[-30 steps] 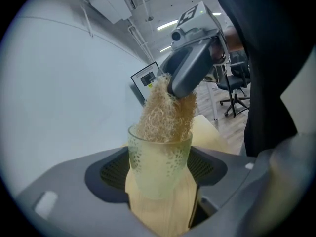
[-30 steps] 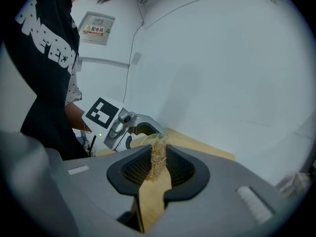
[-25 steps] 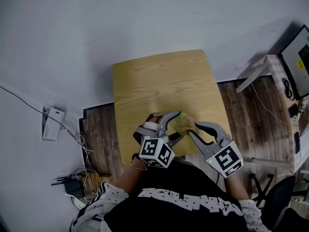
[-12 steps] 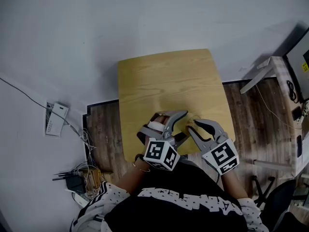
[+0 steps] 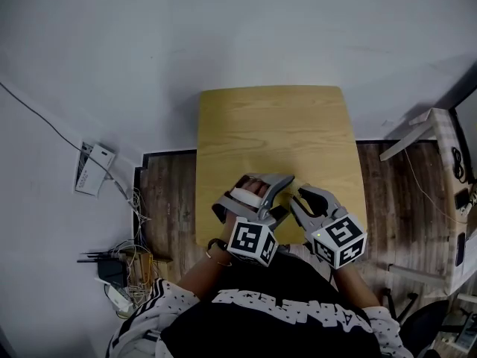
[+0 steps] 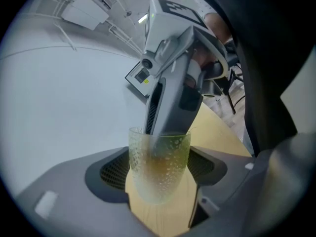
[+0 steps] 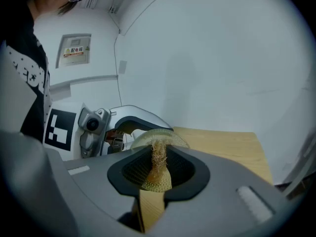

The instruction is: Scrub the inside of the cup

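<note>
Cup (image 6: 159, 154): clear, dimpled tumbler, over the near part of the table (image 5: 276, 125); whether it rests there cannot be told. Clamped at mid-wall between the jaws of the left gripper (image 6: 159, 179). Judged light, stiff, smooth enough to slip, breakable; best taken round the lower wall, firmly, without crushing. Scrubber (image 7: 157, 177): tan, fibrous, soft, pinched in the right gripper (image 5: 297, 198), whose jaws reach into the cup mouth. Step judged: scrubbing under way
</note>
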A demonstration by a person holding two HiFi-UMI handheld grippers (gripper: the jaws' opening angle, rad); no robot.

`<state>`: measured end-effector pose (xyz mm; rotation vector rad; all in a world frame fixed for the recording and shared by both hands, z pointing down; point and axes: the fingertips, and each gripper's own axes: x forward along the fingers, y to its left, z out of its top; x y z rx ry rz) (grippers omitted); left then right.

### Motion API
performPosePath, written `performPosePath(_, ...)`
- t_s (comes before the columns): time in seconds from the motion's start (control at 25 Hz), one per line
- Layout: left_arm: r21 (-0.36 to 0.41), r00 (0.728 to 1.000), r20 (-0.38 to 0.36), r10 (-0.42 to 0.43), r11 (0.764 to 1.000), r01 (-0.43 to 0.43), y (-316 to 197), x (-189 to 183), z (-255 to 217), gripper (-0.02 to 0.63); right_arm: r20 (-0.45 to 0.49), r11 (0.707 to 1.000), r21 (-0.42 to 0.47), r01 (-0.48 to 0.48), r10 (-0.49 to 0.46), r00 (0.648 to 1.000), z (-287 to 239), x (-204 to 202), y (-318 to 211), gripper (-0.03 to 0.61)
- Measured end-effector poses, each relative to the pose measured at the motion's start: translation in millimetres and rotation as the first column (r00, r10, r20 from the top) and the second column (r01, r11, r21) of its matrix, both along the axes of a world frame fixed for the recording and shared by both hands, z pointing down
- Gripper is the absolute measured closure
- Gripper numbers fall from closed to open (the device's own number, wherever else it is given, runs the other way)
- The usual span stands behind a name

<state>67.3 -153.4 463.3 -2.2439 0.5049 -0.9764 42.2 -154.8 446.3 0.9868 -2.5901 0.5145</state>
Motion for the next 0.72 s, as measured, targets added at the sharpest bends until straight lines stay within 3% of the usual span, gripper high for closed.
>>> performPosePath(0.16, 0.01, 0.999, 0.038, -0.026, 1.0, 0.025, -5.7, -13.3, -0.6, 0.25, 0.142, 0.995, -0.099, -0.017, 0.031, 0.989, -0.5, -10.2, -7.9, 0.492)
performPosePath(0.36, 0.063, 0.997, 0.065, -0.043, 0.997, 0.039, -13.1, -22.3, -2.8, 0.249, 0.312, 0.972, -0.233, -0.005, 0.079, 0.947, -3.3, -19.0, -17.2, 0.492)
performPosePath(0.56, 0.092, 0.992, 0.115, -0.054, 0.995, 0.043, -17.3, -31.6, -1.2, 0.25, 0.498, 0.911, -0.412, 0.017, 0.209, 0.842, -4.1, -24.2, -26.1, 0.495)
performPosePath(0.72, 0.107, 0.987, 0.151, -0.059, 0.993, 0.043, -17.8, -37.8, -3.2, 0.25, 0.575, 0.874, -0.48, 0.076, 0.247, 0.78, -7.9, -27.4, -31.3, 0.497)
